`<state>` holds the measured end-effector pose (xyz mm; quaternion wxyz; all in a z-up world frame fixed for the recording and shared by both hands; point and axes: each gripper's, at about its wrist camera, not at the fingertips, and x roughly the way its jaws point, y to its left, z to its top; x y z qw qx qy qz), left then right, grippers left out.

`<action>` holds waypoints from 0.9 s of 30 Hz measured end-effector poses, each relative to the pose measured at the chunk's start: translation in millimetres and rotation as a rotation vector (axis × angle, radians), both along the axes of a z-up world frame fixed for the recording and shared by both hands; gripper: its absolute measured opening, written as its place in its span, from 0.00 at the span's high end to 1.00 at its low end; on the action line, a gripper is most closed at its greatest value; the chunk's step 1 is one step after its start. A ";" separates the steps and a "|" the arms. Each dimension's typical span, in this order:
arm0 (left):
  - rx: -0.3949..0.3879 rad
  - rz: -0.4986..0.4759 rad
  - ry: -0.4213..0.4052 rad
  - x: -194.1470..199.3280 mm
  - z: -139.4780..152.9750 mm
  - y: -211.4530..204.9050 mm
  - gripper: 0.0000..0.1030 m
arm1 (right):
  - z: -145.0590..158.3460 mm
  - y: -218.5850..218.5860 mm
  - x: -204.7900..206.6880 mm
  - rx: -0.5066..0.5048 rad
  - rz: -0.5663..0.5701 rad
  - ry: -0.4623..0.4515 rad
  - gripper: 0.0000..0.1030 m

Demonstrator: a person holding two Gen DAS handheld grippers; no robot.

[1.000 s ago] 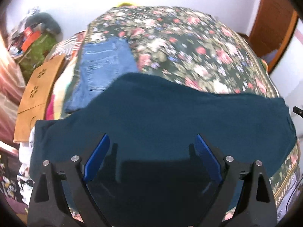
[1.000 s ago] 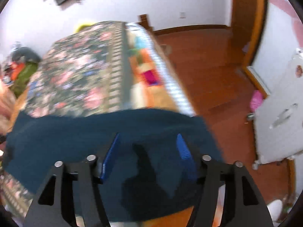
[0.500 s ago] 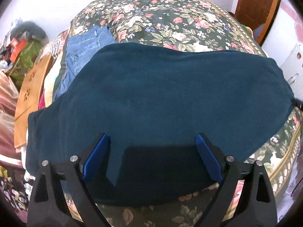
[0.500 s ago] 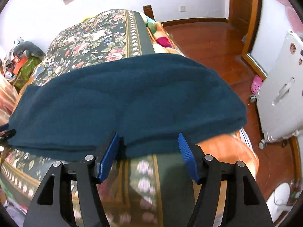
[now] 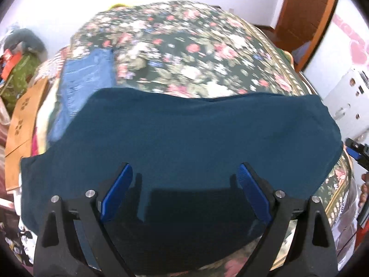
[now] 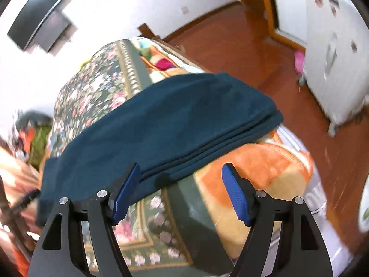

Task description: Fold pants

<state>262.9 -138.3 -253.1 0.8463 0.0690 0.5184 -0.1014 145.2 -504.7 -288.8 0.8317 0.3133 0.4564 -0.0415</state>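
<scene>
Dark teal pants [image 5: 189, 138] lie folded in a wide band across the near edge of the flowered bed [image 5: 184, 53]. My left gripper [image 5: 185, 180] hangs over their near part, jaws wide open, nothing between the blue pads. In the right wrist view the pants [image 6: 161, 129] show stacked layers at their right end. My right gripper [image 6: 181, 180] is just off the pants' near edge, its jaws opening, with only the cloth's edge near the left pad [image 6: 126, 187]. The right gripper's tip [image 5: 356, 151] also shows at the left wrist view's right edge.
Folded blue jeans [image 5: 85, 80] lie on the bed beyond the pants at left. A brown paper bag [image 5: 23, 113] and clutter stand left of the bed. An orange blanket [image 6: 260, 168] hangs at the bed's corner. A white cabinet [image 6: 334, 53] stands on the wooden floor [image 6: 230, 46].
The right gripper has drawn back off the pants, rolled and widened its jaws; the pants now lie released on the bed. The left gripper shifted over the cloth, still open.
</scene>
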 end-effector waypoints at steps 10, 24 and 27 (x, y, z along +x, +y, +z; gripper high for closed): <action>0.050 -0.126 0.058 13.8 -24.6 -49.5 0.09 | -29.4 -18.7 35.4 0.100 -0.049 0.015 0.32; 0.042 -0.095 0.016 15.2 -16.4 -45.5 0.09 | 5.3 -18.8 45.1 -0.181 -0.030 -0.077 0.85; 0.023 -0.070 -0.010 13.0 -5.4 -36.6 0.09 | 34.8 -10.5 45.9 -0.237 0.001 -0.147 0.87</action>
